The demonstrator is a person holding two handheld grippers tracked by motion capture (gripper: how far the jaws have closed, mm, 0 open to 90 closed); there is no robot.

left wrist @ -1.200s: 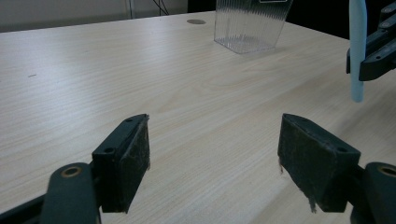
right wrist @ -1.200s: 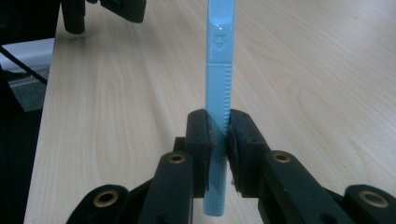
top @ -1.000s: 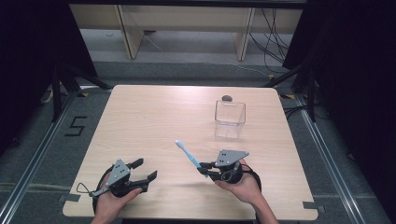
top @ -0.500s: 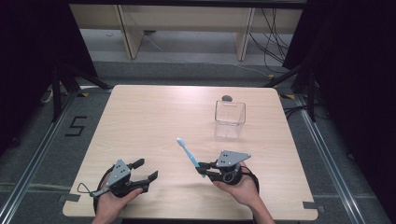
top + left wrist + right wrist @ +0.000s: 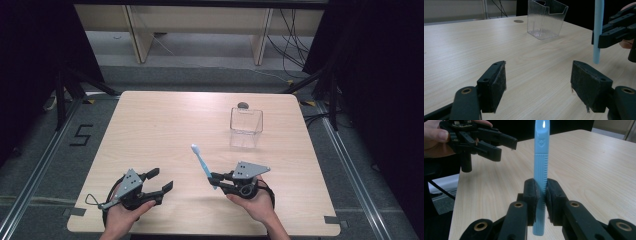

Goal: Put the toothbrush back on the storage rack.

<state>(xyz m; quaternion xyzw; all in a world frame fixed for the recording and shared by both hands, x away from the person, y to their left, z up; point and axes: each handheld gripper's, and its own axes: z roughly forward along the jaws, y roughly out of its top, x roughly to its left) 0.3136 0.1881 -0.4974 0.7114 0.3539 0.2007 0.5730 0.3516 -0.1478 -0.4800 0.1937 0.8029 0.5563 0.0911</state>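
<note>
A light blue toothbrush (image 5: 202, 163) stands nearly upright near the table's front middle, its white head up. My right gripper (image 5: 214, 180) is shut on its handle (image 5: 540, 182), low down. In the left gripper view the same handle (image 5: 598, 30) hangs at the far right, its end just above the wood. My left gripper (image 5: 161, 180) rests open near the front left with nothing between its pads (image 5: 496, 85). A clear ribbed plastic cup (image 5: 246, 121) sits empty at the back right (image 5: 546, 18).
The wooden table (image 5: 165, 130) has a small round grommet (image 5: 243, 105) just behind the cup. Floor rails run along both sides. Shelving legs and cables lie beyond the far edge. The person's hands hold both grippers at the front edge.
The right gripper with the toothbrush has drifted slightly toward the front edge. The left gripper has stayed in place, open.
</note>
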